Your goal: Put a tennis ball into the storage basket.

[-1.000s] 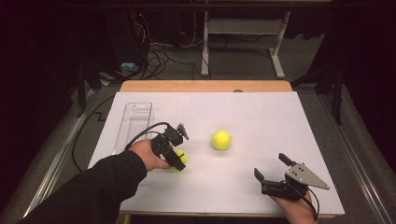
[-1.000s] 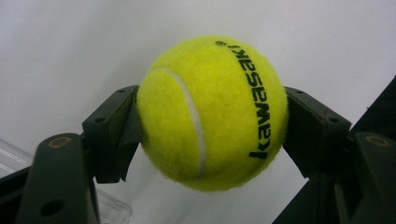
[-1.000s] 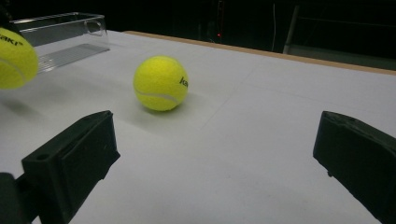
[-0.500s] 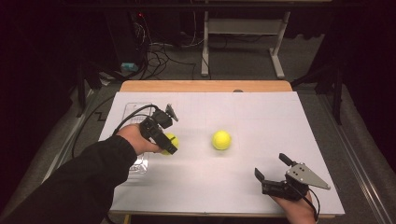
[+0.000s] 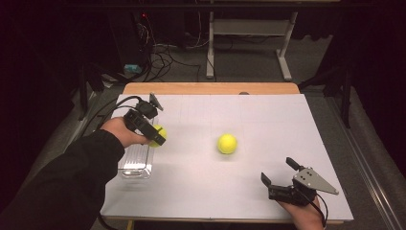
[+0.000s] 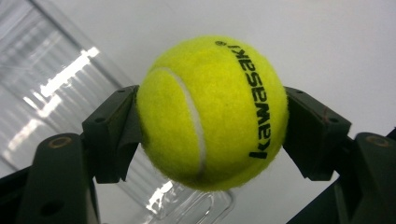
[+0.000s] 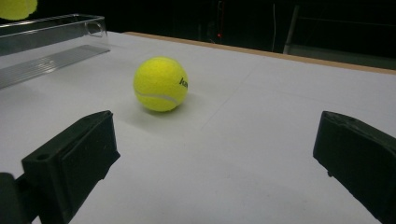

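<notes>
My left gripper (image 5: 157, 134) is shut on a yellow tennis ball (image 5: 158, 133) and holds it in the air over the right edge of a clear plastic box (image 5: 135, 160) at the table's left. In the left gripper view both black jaws press the sides of this ball (image 6: 212, 112), with the clear box (image 6: 42, 88) below it. A second yellow tennis ball (image 5: 227, 143) lies loose on the white table top (image 5: 249, 120) near the middle. My right gripper (image 5: 280, 173) rests open at the front right, and its view has the loose ball (image 7: 160, 84) well ahead of its jaws.
The clear box (image 7: 46, 42) lies along the left side of the table. The table's wooden far edge (image 5: 210, 88) borders a dark floor with cables and a desk frame behind it.
My left gripper has lifted the held ball and carried it left and away, from the table surface to over the clear box. The right gripper and the loose ball have stayed put.
</notes>
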Tool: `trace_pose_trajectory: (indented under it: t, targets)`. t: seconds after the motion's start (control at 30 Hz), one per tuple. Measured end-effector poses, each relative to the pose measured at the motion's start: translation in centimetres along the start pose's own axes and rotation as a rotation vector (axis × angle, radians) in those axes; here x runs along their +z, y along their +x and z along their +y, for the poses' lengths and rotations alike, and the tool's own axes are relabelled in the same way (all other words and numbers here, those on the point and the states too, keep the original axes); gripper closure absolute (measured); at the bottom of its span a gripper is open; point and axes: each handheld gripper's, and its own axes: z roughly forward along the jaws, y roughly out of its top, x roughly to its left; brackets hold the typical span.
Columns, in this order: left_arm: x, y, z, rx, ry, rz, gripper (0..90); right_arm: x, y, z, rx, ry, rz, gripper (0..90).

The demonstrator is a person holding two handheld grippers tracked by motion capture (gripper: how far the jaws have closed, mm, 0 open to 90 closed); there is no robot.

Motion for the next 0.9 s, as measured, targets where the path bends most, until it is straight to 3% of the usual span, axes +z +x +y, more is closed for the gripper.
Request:
trace_pose_trajectory:
  t: [0.1, 0.9]
  targets:
    - [-0.4, 1.3, -0.4, -0.034, 0.001, 0.015, 27.1, 0.0, 0.0, 0.0, -0.001, 0.002, -0.001, 0.0]
    - [-0.8, 6.7, -2.4, -0.181, 0.027, 0.101, 27.0, 0.0, -0.1, 0.0, -0.006, 0.005, -0.005, 0.0]
